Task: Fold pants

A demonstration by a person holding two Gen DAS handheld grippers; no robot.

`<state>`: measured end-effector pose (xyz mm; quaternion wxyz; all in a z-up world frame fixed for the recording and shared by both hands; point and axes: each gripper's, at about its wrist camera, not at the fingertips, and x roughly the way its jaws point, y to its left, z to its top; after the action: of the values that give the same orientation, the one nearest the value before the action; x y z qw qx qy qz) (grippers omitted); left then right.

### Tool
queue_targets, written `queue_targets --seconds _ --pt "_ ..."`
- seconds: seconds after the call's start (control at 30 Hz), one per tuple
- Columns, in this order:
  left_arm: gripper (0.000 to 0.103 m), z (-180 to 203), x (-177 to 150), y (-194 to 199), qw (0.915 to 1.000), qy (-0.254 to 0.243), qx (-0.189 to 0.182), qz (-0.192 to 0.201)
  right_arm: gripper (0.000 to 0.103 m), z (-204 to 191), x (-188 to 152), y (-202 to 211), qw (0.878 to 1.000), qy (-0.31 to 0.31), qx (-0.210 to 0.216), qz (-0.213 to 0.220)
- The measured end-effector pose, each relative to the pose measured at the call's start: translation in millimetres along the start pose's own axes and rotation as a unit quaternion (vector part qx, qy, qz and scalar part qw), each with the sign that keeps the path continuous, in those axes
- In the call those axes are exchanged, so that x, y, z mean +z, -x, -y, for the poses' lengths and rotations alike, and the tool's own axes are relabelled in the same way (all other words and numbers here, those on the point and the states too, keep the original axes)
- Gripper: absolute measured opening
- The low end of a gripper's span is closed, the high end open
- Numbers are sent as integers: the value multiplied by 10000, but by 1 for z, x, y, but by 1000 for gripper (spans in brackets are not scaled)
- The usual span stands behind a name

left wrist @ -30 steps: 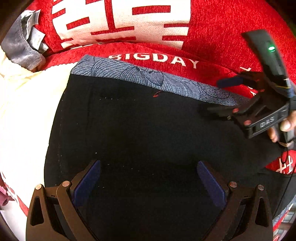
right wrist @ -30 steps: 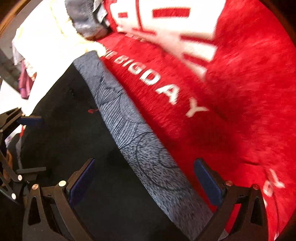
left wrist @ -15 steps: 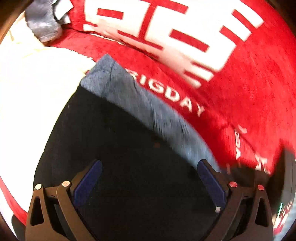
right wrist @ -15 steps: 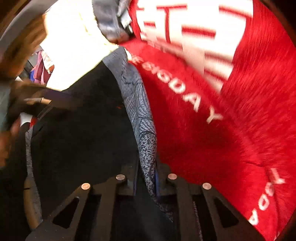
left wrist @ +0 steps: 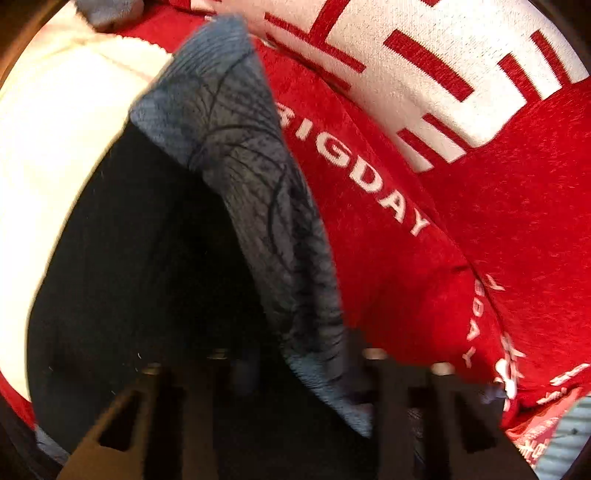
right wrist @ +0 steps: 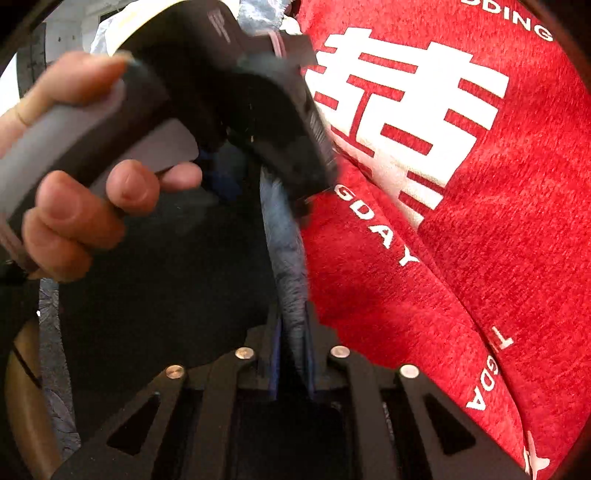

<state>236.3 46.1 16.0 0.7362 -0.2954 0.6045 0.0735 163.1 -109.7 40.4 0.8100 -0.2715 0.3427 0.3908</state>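
The black pants [left wrist: 147, 258] with a grey patterned waistband [left wrist: 266, 206] lie on a red blanket [left wrist: 480, 258]. My left gripper [left wrist: 299, 373] is shut on the waistband, which rises in a lifted fold in front of it. My right gripper [right wrist: 293, 354] is shut on the waistband [right wrist: 288, 266] too, the band pinched upright between its blue pads. In the right wrist view the left gripper [right wrist: 258, 122] and the hand holding it [right wrist: 74, 206] fill the upper left, just ahead along the same band.
The red blanket [right wrist: 480, 258] carries large white characters [right wrist: 406, 110] and white lettering. A cream cloth [left wrist: 66, 129] lies left of the pants. A grey garment [left wrist: 110, 11] sits at the far top left.
My left gripper has gone from open to shut on the waistband. Both grippers have moved close together along the band, which is now lifted off the blanket.
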Motion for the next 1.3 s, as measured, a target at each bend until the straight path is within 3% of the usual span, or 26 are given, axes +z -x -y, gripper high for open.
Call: queue_targets --seconds 0.03,0.17,0.23,0.3,0.33,0.37,0.4,0.43,0.47,0.57,0.73,1.03,1.17,1.3 --pt "22 -1 -6 6 9998 -114 -16 151 10 0 -2 3 10000 22 2 -14" --pt "17 8 -26 26 9969 -576 88 530 10 -7 -4 3 9997 112 -98 -195" --pt "17 9 -37 35 9945 -774 152 693 25 -3 -2 2 9995 -51 -115 -303" --pt "17 10 -42 41 9932 -855 203 767 74 7 0 -3 9988 -201 -180 -402" --pt "17 8 -44 45 9929 -875 206 777 77 9 0 -4 9986 -222 -267 -389" --pt "17 9 -46 46 9930 -873 201 772 77 13 0 -6 9985 -247 -275 -414" --pt "17 7 -47 48 9933 -861 180 755 69 17 1 -9 9979 -316 -230 -517" --pt "17 4 -48 50 9934 -861 148 744 58 20 0 -10 9971 -425 -69 -623" --pt "17 1 -50 53 9939 -849 80 706 34 21 0 -8 9960 -551 130 -699" --pt "17 -4 -64 66 9926 -907 -55 802 19 3 1 14 9972 -397 -11 -640" --pt "17 -14 -100 101 9849 -1234 -182 1199 11 -43 -5 68 9987 -334 -294 -250" --pt "17 -66 -157 122 9837 -1312 -550 1101 9 -117 -34 97 9980 -545 -224 -241" --pt "17 -106 -180 99 9891 -1149 -550 736 9 -158 -56 92 9974 -561 -138 -420" --pt "17 -136 -189 69 9938 -863 -632 296 9 -185 -80 61 9944 -628 -178 -836"
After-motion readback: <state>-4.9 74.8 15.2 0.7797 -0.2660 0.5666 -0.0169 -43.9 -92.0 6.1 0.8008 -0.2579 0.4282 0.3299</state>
